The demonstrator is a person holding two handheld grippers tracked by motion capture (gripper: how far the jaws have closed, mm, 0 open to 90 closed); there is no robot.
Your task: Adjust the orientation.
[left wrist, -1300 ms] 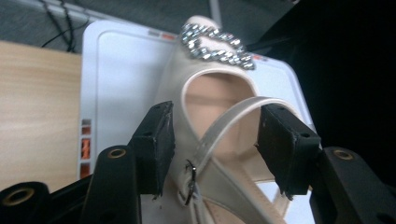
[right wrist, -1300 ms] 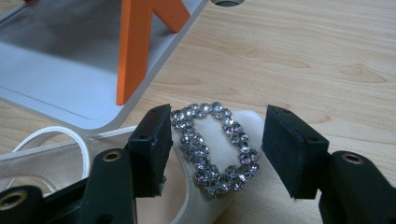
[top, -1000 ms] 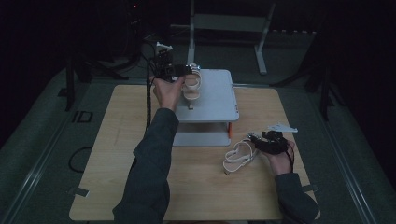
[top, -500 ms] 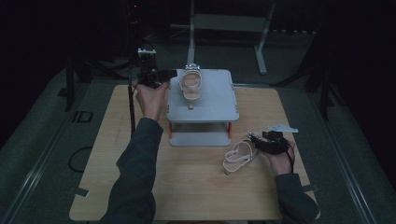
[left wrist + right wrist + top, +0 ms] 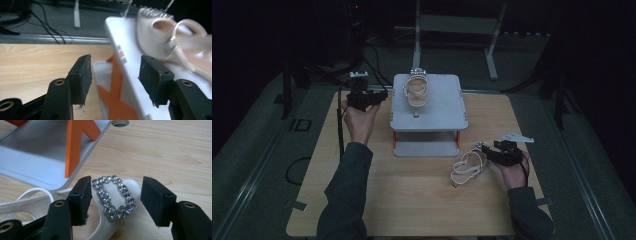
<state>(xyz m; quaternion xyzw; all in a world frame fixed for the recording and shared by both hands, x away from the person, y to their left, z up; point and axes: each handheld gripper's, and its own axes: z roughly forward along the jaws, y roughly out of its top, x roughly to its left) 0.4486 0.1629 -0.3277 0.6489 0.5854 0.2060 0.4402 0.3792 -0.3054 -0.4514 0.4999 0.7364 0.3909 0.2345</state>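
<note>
A pale strappy sandal [image 5: 416,90] [image 5: 175,42] lies on top of the white two-level stand [image 5: 447,110] [image 5: 125,75]. My left gripper [image 5: 381,95] [image 5: 115,80] hovers just left of the stand, open, with nothing held; the stand's edge and an orange leg [image 5: 112,97] show between the jaws. A second white sandal [image 5: 468,166] lies on the wooden table at the front right. My right gripper [image 5: 484,148] [image 5: 115,200] is open, its jaws on either side of that sandal's toe with the rhinestone buckle [image 5: 113,195], not closed on it.
The stand's lower shelf [image 5: 30,162] and an orange leg [image 5: 75,145] sit close to the right gripper. A hole [image 5: 120,122] is cut in the tabletop. Cables and a metal frame [image 5: 457,30] lie on the dark floor beyond the table [image 5: 362,200].
My left gripper has let go of the sandal on the stand's top and drawn back to the left, off the stand. The right gripper has stayed by the table sandal.
</note>
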